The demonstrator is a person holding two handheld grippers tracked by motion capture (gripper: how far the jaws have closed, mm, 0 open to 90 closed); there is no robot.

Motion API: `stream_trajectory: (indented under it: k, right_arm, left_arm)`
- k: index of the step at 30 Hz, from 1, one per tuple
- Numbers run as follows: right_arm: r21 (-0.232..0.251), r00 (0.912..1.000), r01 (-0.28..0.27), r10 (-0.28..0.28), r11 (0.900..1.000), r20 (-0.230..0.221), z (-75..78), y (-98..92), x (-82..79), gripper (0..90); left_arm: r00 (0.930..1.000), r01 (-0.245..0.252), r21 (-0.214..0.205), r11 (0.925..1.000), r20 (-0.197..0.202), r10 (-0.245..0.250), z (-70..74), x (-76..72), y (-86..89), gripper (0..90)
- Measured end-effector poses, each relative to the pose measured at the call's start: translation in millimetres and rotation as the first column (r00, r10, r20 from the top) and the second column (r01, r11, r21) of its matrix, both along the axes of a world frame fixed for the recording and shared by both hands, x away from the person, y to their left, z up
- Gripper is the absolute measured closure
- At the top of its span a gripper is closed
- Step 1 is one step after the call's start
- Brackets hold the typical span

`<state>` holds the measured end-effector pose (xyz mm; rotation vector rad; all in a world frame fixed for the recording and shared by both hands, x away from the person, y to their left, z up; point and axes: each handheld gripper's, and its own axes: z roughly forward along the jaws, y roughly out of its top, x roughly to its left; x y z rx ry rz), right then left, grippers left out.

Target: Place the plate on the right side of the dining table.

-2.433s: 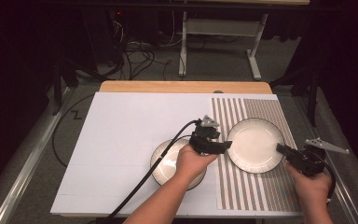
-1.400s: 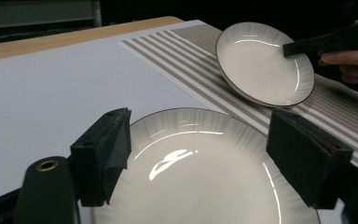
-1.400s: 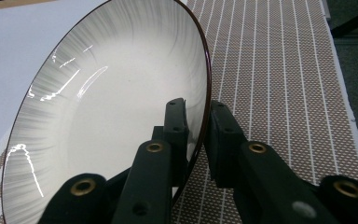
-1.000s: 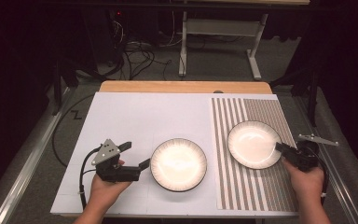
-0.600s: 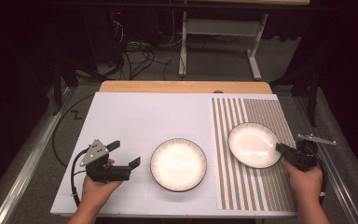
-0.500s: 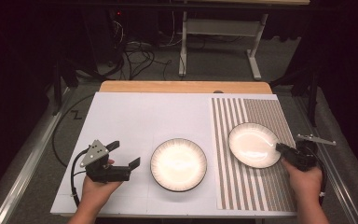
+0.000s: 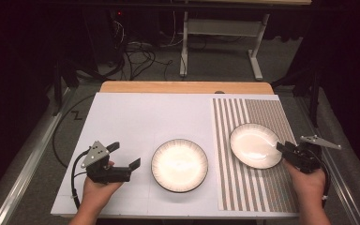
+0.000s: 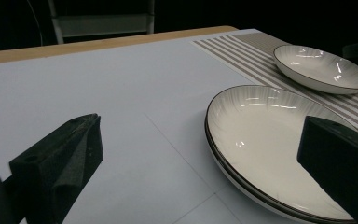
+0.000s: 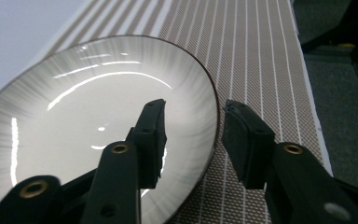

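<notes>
Two white plates with dark rims lie on the table. One plate (image 7: 179, 165) (image 8: 270, 140) sits on the white sheet at centre front, the other plate (image 7: 255, 145) (image 8: 321, 67) (image 9: 88, 121) on the striped mat (image 7: 262, 187). My left gripper (image 7: 123, 155) (image 8: 200, 135) hovers left of the centre plate, open wide and holding nothing. My right gripper (image 7: 285, 149) (image 9: 193, 112) straddles the near right rim of the mat's plate. Its jaws have just been opening, and a gap shows on each side of the rim.
A wooden strip (image 7: 183, 87) borders the table's far edge. Cables and a metal stand (image 7: 225, 28) lie on the dark floor beyond. The white sheet (image 7: 136, 117) is bare to the left and behind the centre plate.
My left gripper has drawn back leftward from the centre plate, leaving it on the sheet, with its jaws spread wide. The right hand has stayed at the mat's plate.
</notes>
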<state>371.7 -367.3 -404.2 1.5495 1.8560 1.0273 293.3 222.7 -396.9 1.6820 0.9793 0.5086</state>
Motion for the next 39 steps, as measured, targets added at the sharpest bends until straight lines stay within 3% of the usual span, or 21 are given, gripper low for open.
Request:
stream_trajectory:
  k: [4, 14, 19, 24, 33, 39]
  right_arm:
    - [-0.014, 0.9981, -0.039, 0.039, 0.9992, 0.048, 5.7, 6.3, -6.5, 51.2]
    - [-0.023, 0.9844, -0.14, 0.142, 0.9898, 0.103, 6.4, 23.6, -18.9, 29.2]
    - [-0.032, 0.9668, -0.215, 0.218, 0.976, 0.134, 7.8, 38.1, -27.1, 22.1]
    - [-0.039, 0.9517, -0.257, 0.26, 0.9656, 0.163, 12.7, 57.1, -33.0, 19.0]
    - [-0.055, 0.9115, -0.352, 0.355, 0.9344, 0.207, 20.6, 99.3, -46.4, 15.3]
    - [-0.056, 0.8853, -0.4, 0.402, 0.9148, 0.235, 24.7, 120.5, -58.2, 10.9]
  left_arm:
    - [1.0, 0.0, -0.002, 1.0, 0.003, 0.0, 0.0, -0.3, 1.4, 0.7]
    - [0.9999, -0.01, 0.0, 0.9999, 0.008, 0.01, -1.5, -1.3, 3.8, 1.0]
    - [1.0, -0.001, -0.003, 1.0, 0.003, 0.001, -2.8, -0.8, 4.0, 1.0]
    - [1.0, -0.004, -0.02, 0.9998, 0.003, 0.004, -5.0, -1.0, 7.0, 1.4]
    - [0.9998, -0.013, -0.039, 0.9991, 0.014, 0.014, -4.6, -1.6, 12.0, 1.3]
    - [0.9995, -0.011, -0.026, 0.9996, 0.029, 0.012, -2.0, -4.0, 12.0, 1.3]
